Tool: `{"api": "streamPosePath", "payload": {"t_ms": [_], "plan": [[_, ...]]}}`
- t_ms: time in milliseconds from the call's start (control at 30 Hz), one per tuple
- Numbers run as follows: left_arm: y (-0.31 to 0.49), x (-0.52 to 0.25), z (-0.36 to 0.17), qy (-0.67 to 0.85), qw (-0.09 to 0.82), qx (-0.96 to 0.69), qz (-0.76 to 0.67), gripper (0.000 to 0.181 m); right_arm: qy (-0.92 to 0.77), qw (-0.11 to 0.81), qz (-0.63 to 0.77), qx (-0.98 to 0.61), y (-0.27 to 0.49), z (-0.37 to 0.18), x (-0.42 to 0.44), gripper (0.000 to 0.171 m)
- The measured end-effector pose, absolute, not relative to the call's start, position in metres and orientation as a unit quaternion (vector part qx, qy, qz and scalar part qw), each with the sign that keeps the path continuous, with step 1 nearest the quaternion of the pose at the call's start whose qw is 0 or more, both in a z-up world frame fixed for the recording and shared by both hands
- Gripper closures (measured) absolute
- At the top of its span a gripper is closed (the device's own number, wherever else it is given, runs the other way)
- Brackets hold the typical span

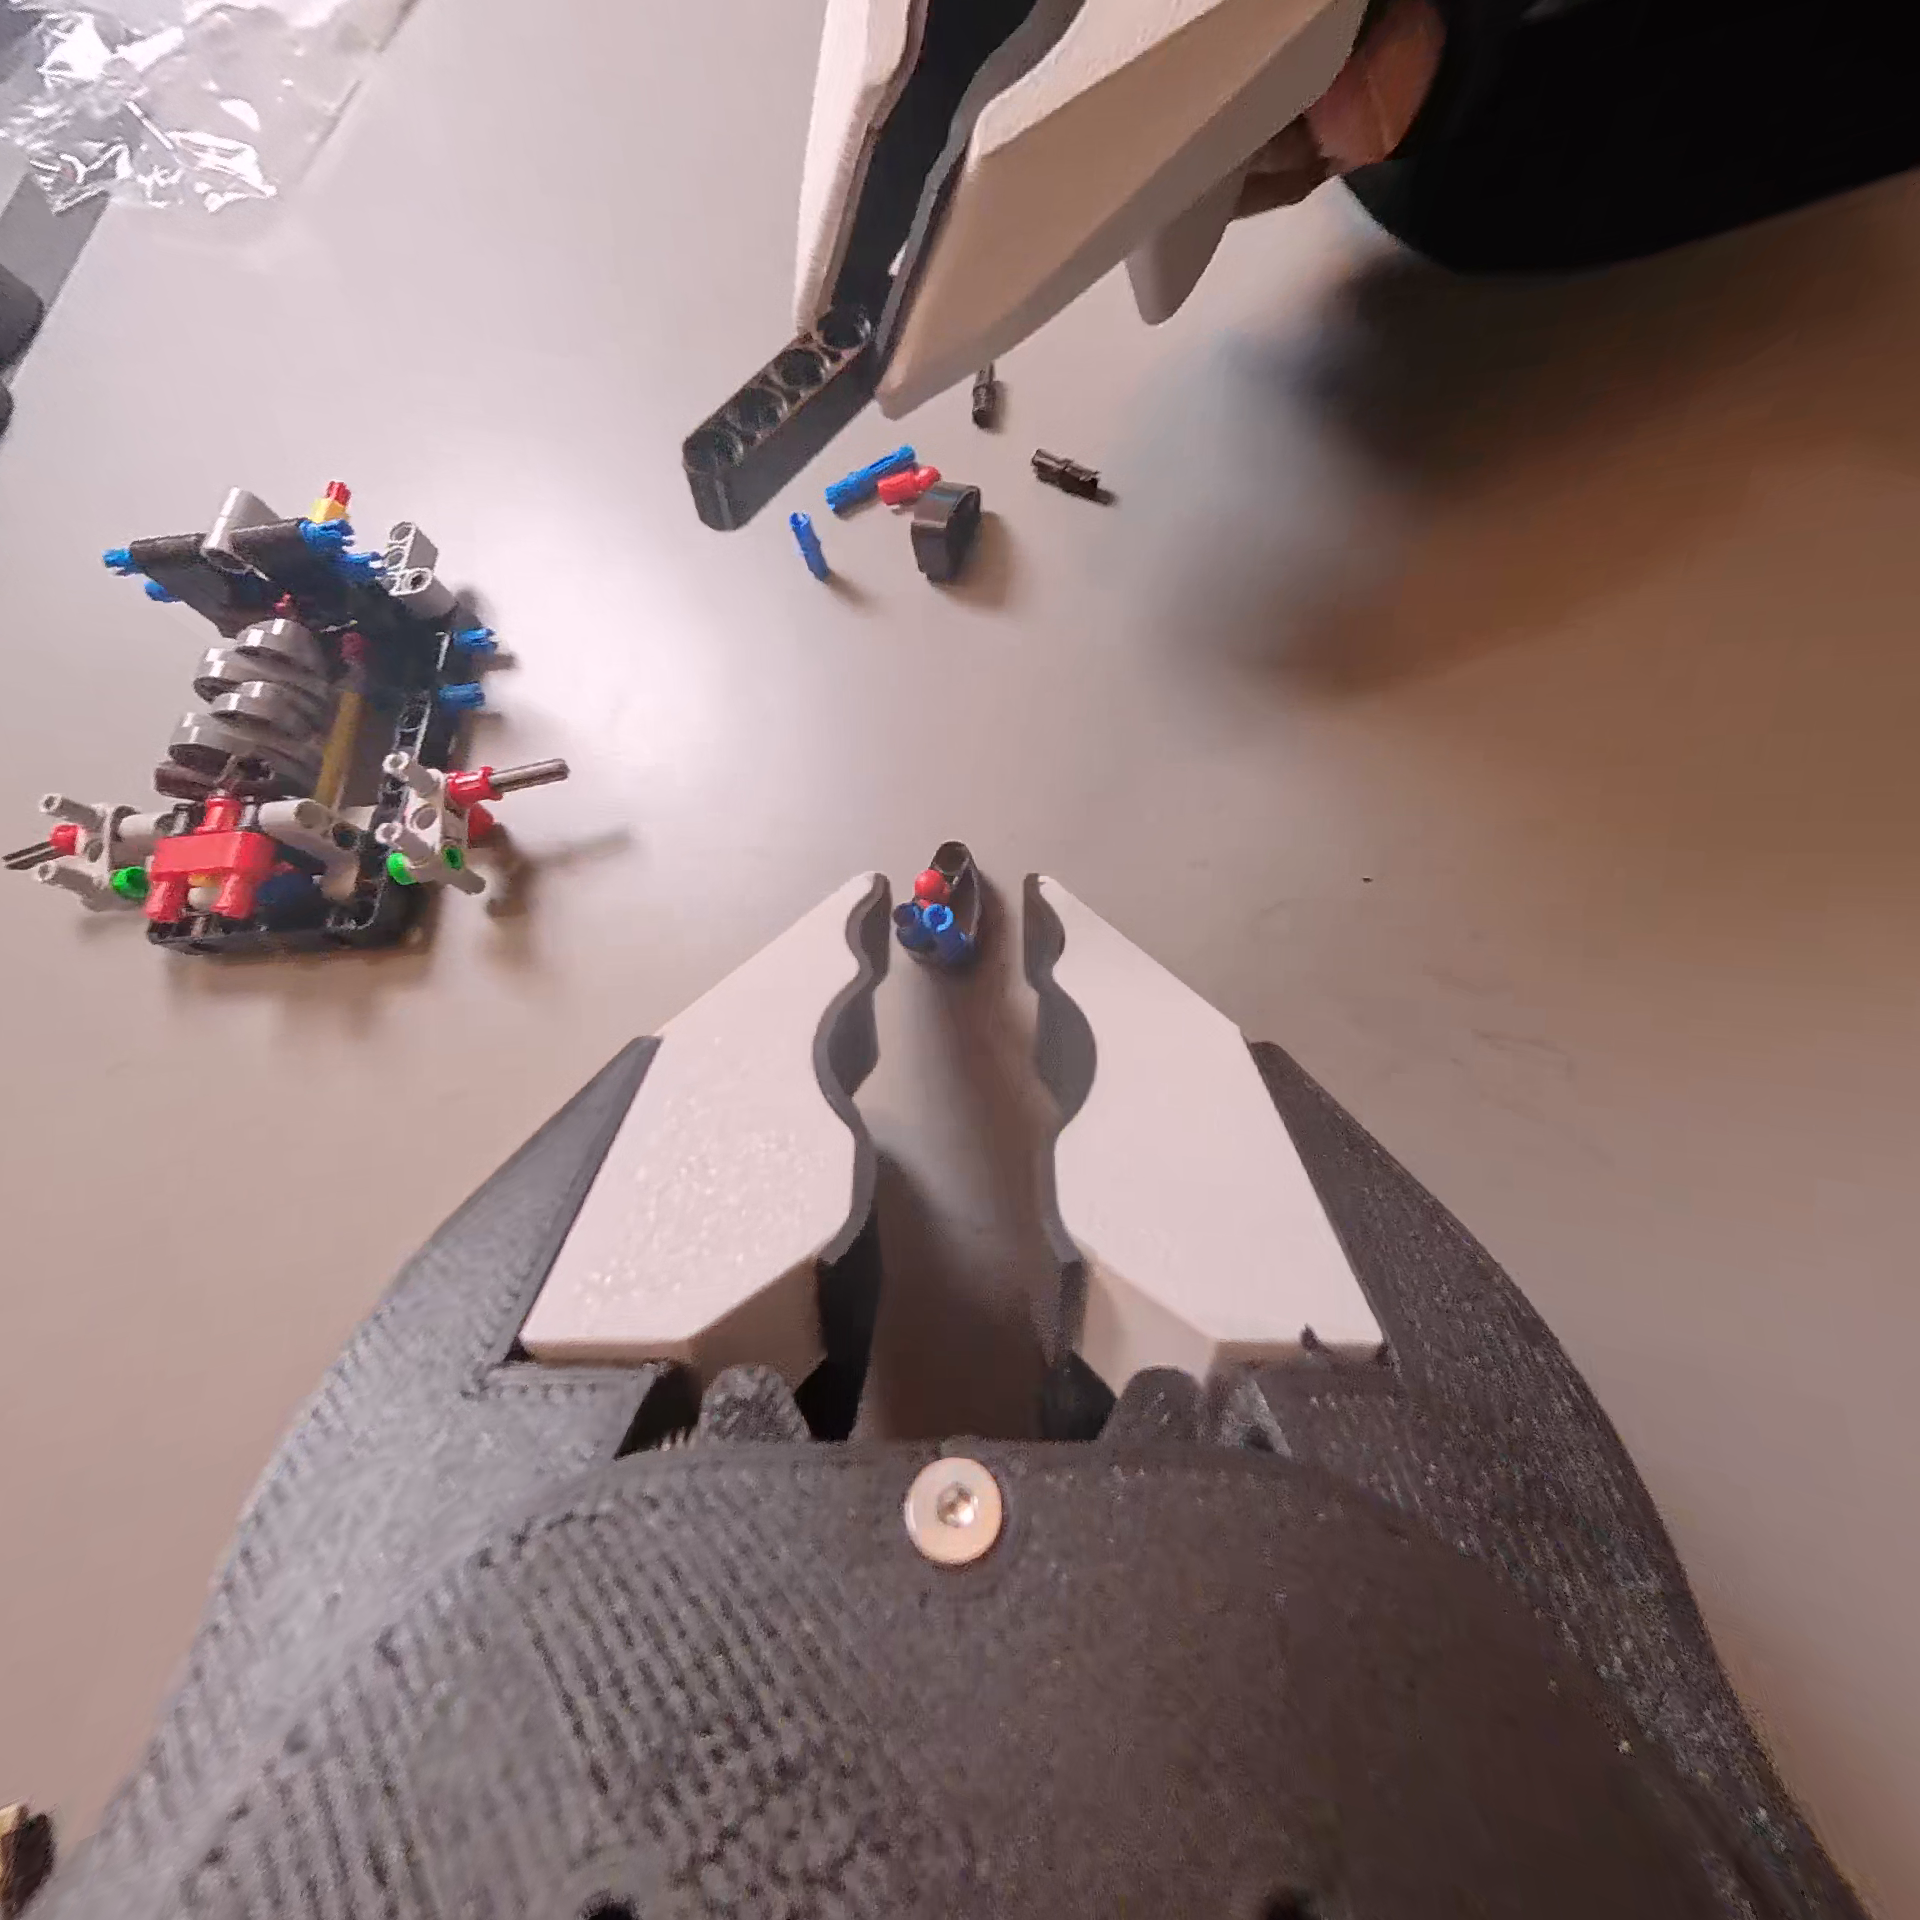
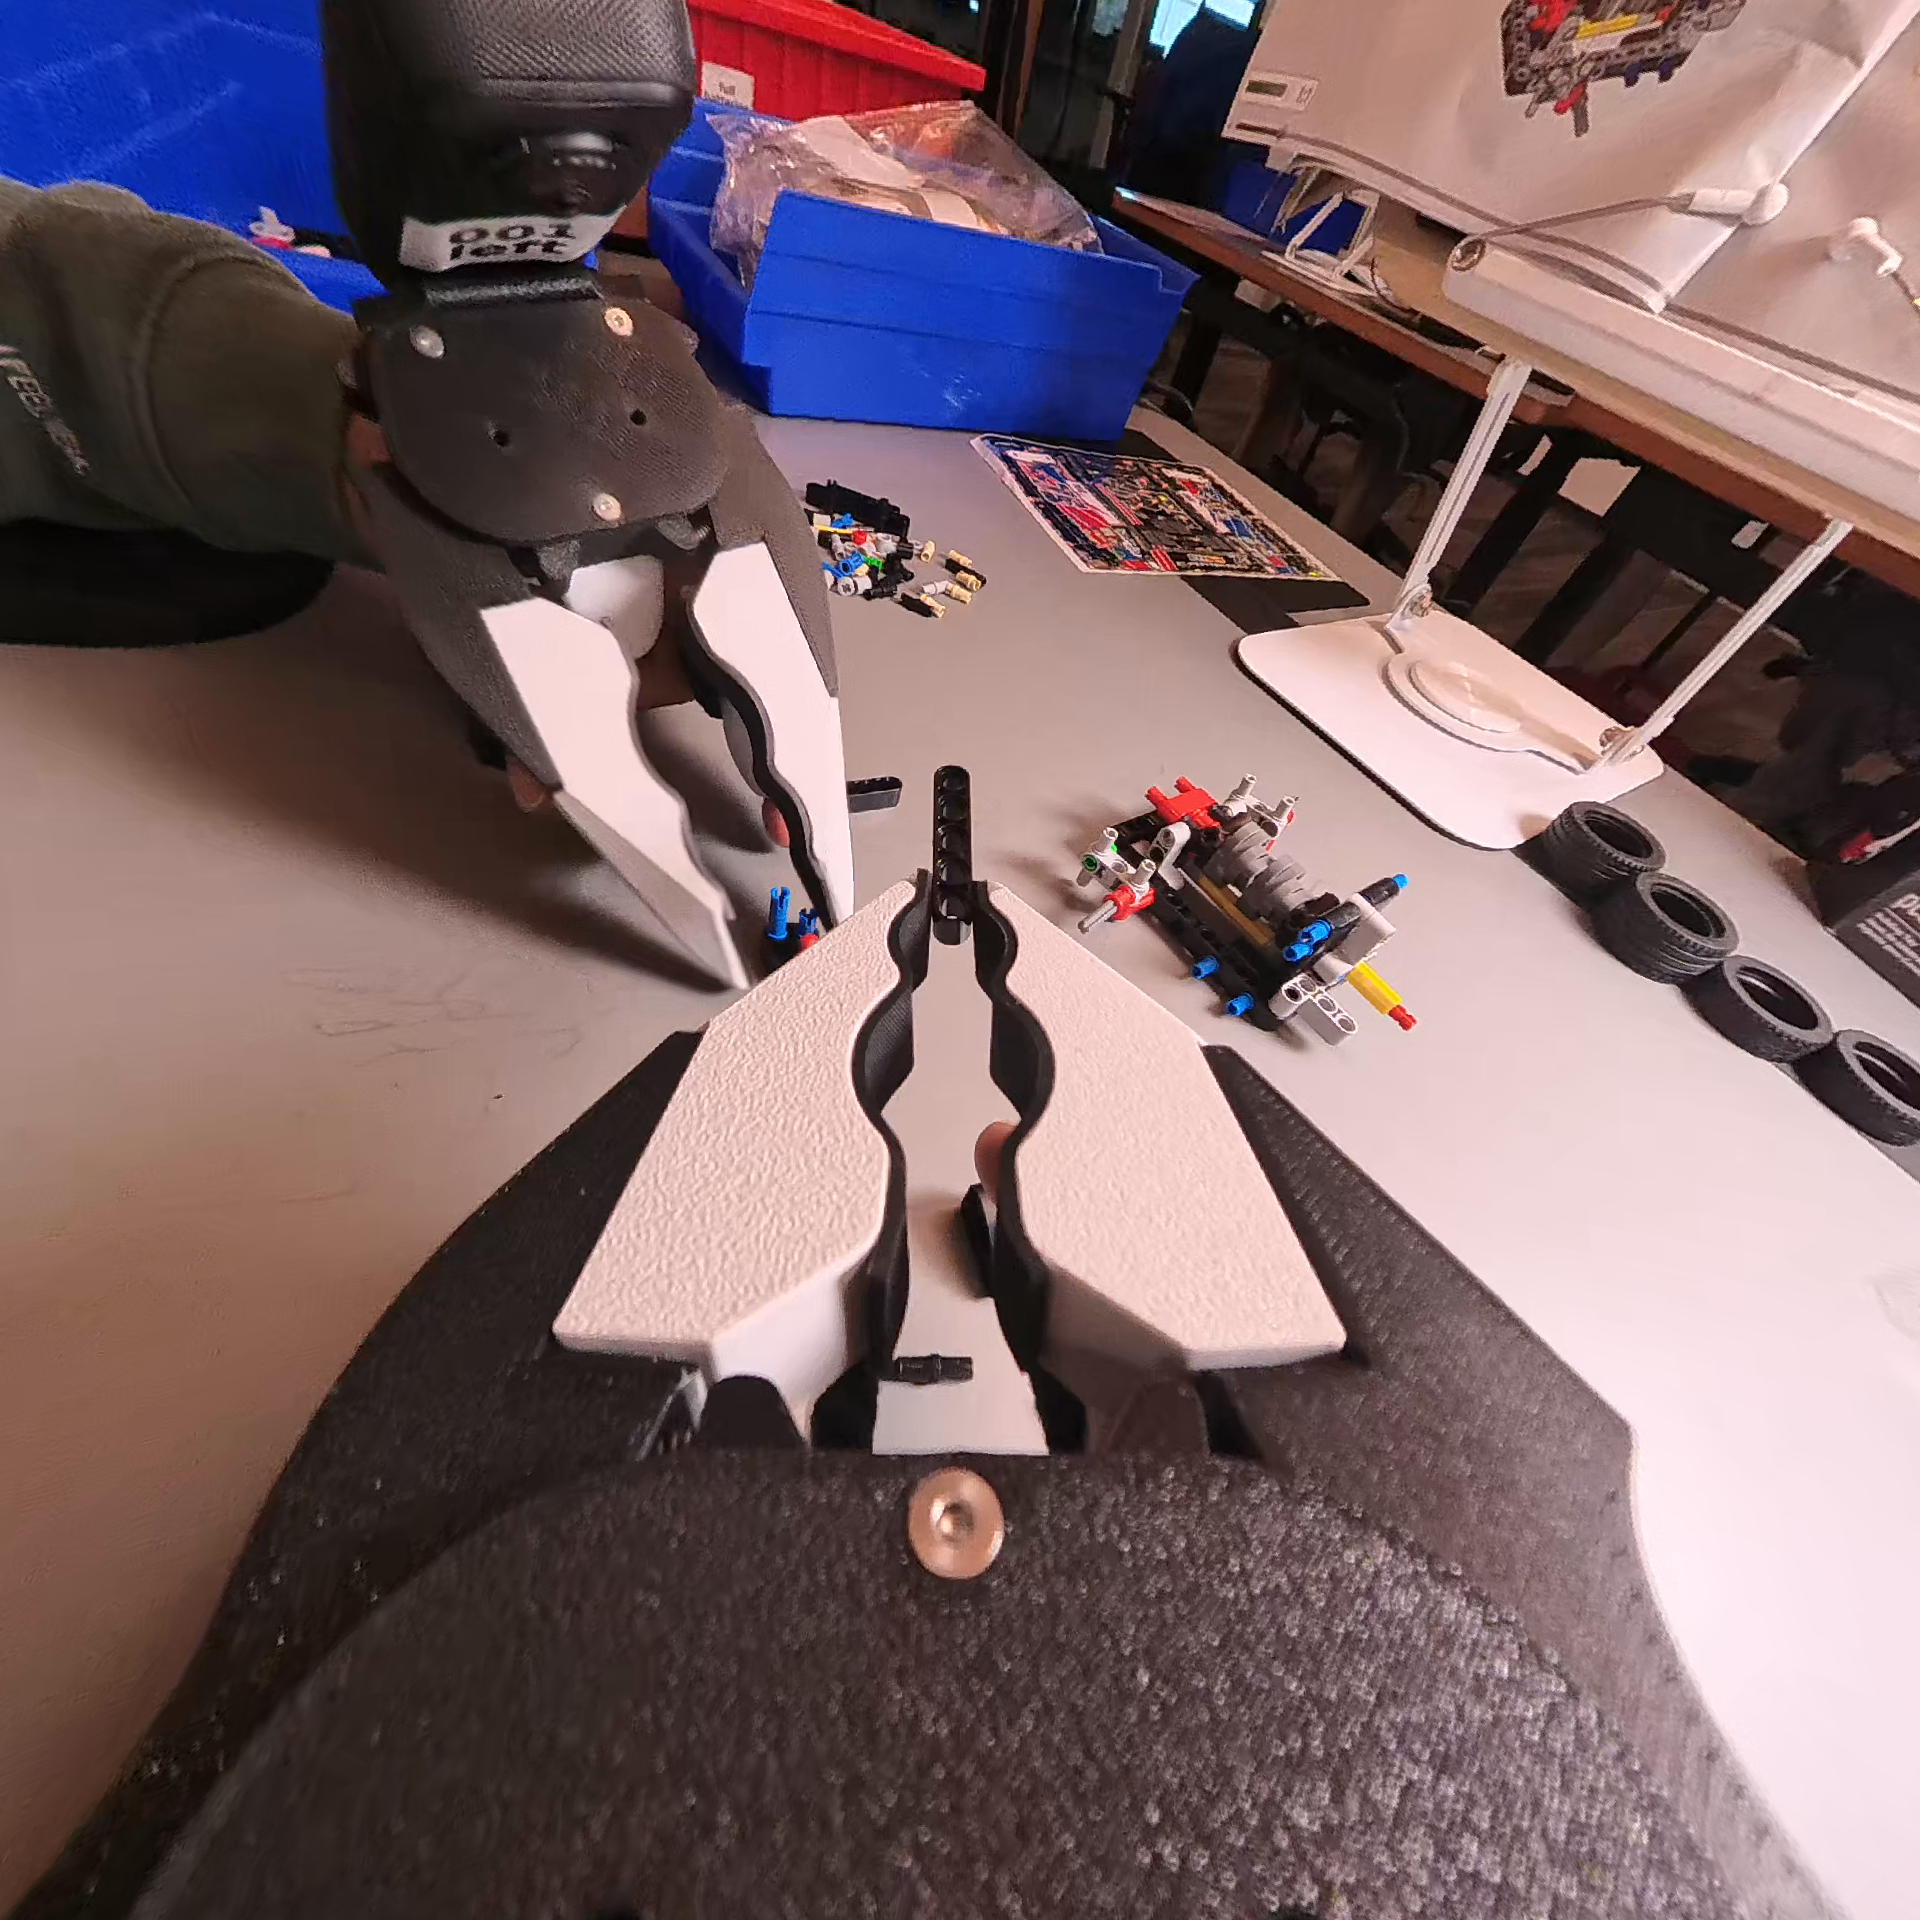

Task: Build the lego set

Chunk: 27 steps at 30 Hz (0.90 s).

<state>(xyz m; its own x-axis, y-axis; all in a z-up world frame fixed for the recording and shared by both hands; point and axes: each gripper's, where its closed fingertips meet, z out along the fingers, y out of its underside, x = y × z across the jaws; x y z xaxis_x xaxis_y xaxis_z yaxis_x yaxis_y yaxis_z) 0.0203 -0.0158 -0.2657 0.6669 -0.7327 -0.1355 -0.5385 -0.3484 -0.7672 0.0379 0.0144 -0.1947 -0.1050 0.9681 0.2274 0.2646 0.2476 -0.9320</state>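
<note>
My right gripper [image 2: 951,888] is shut on a long black holed beam [image 2: 950,831] that sticks out forward; it also shows in the left wrist view [image 1: 868,353], holding the beam [image 1: 774,421] slanted down over the table. My left gripper [image 1: 956,883] is open, its tips on either side of a small black piece with red and blue pins [image 1: 940,914] that lies on the table. In the right wrist view the left gripper [image 2: 790,940] points down at that piece [image 2: 784,923]. The part-built chassis [image 1: 291,727] [image 2: 1247,914] stands to the side.
Loose blue, red and black pins and a black curved piece [image 1: 945,530] lie under the beam. A parts pile [image 2: 883,551], sticker sheet [image 2: 1143,509], blue bins [image 2: 935,301], booklet stand [image 2: 1455,717] and several tyres [image 2: 1662,925] sit farther off. A plastic bag [image 1: 156,104] lies at the far left. One gripper's finger ends stand about 8 centimeters off the other's.
</note>
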Motion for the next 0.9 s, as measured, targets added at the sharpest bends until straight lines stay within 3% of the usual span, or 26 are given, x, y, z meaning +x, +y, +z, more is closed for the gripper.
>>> {"api": "streamPosePath", "payload": {"t_ms": [67,300,700,900], "plan": [[-0.013,0.019,-0.268,0.392,0.415,-0.815,-0.099,0.166,-0.641,0.465,0.376,-0.481,0.015,-0.195,0.039,0.166],[-0.009,0.016,-0.268,0.376,0.427,-0.82,-0.063,0.166,-0.644,0.461,0.368,-0.487,0.019,-0.2,0.04,0.166],[-0.03,0.036,-0.264,0.419,0.427,-0.79,-0.129,0.168,-0.66,0.434,0.369,-0.49,0.014,-0.215,0.038,0.166],[-0.03,0.034,-0.256,0.41,0.44,-0.787,-0.141,0.155,-0.667,0.428,0.37,-0.485,0.01,-0.217,0.038,0.166]]}}
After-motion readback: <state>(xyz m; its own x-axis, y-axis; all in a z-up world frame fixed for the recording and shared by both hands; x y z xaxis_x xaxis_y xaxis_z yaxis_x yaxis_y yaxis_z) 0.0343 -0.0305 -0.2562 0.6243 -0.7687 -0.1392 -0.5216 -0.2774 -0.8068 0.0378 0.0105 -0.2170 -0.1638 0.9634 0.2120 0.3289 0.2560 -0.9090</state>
